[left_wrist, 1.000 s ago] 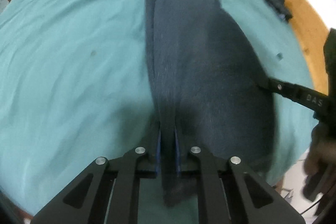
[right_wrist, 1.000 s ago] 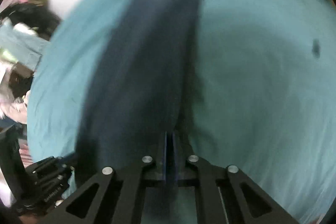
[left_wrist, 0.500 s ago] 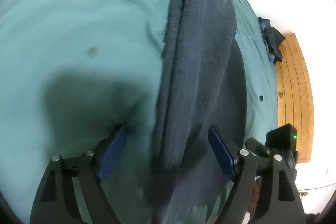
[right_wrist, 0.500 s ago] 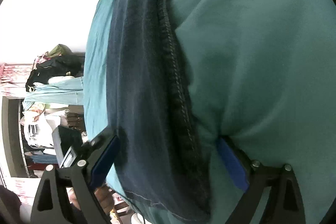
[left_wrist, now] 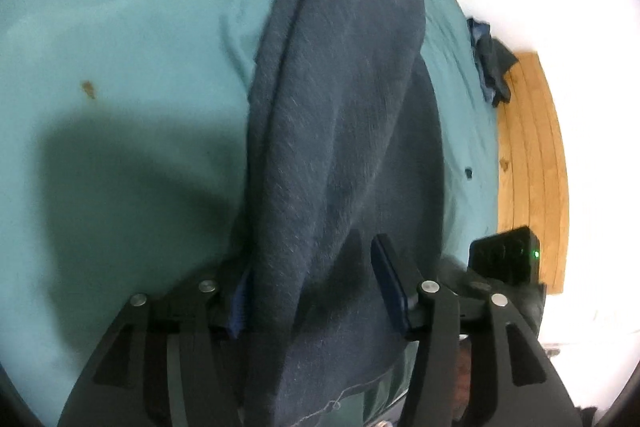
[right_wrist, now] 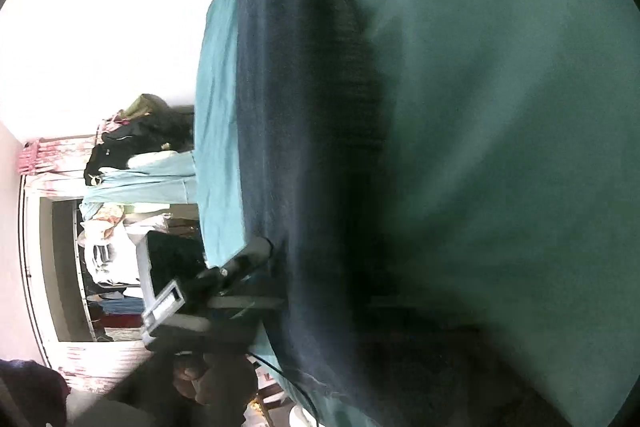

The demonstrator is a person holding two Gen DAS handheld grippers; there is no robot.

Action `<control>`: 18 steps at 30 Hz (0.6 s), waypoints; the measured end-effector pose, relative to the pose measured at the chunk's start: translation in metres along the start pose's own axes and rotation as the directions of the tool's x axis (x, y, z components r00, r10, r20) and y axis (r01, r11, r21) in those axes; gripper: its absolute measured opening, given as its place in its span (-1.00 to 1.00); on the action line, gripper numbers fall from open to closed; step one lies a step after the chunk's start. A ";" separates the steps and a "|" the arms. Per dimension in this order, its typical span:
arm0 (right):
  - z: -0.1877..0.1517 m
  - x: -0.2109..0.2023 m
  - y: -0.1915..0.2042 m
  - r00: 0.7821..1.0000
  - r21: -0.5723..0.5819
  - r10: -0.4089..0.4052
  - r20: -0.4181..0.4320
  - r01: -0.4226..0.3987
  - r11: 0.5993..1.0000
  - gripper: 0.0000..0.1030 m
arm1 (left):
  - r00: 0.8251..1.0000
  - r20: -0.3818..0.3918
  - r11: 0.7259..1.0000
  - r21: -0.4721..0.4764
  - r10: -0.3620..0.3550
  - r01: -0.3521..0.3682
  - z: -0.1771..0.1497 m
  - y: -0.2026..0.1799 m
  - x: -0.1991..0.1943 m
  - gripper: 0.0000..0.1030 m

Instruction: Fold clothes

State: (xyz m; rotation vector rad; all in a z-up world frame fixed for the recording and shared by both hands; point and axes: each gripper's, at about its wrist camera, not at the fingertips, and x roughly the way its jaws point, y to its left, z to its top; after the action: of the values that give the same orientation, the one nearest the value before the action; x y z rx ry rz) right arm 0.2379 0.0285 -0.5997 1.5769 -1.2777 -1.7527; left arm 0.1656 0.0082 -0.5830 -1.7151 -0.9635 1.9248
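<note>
Left gripper (left_wrist: 316,291), clamped earlier, stood open astride navy garment (left_wrist: 340,107); its long axis ran straight ahead. Right gripper's state unclear.

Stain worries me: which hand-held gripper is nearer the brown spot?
Left. It straddles the dark garment's edge on the spot's side; the right one sits past the garment's other edge.

The left gripper (left_wrist: 316,291) is held low with its blue-padded fingers (left_wrist: 389,285) spread apart. The right gripper's own fingers cannot be made out.
</note>
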 end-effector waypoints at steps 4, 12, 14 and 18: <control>-0.029 -0.017 0.010 0.997 0.024 0.029 0.066 -0.031 0.999 -0.89 | 1.000 -0.023 0.999 -0.039 -0.005 0.004 -0.004 0.007 -0.006 -0.79; -0.071 -0.047 0.013 0.989 0.056 -0.146 -0.015 0.147 0.988 -0.88 | 0.996 -0.078 0.999 0.013 0.052 -0.051 -0.075 -0.007 -0.039 -0.82; -0.077 -0.052 0.002 0.969 0.086 -0.235 -0.071 0.241 0.967 -0.74 | 0.985 -0.140 0.995 0.005 0.098 -0.099 -0.096 0.009 -0.037 -0.75; -0.075 -0.069 -0.002 0.905 0.090 -0.407 -0.122 0.418 0.904 -0.08 | 0.945 -0.136 0.955 0.049 0.297 -0.293 -0.081 0.010 -0.065 -0.54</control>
State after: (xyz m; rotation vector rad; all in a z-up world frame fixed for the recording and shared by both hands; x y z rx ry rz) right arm 0.3255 0.0611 -0.5593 2.0994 -1.0652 -1.8356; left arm 0.2580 -0.0244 -0.5459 -2.0453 -0.6532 1.9472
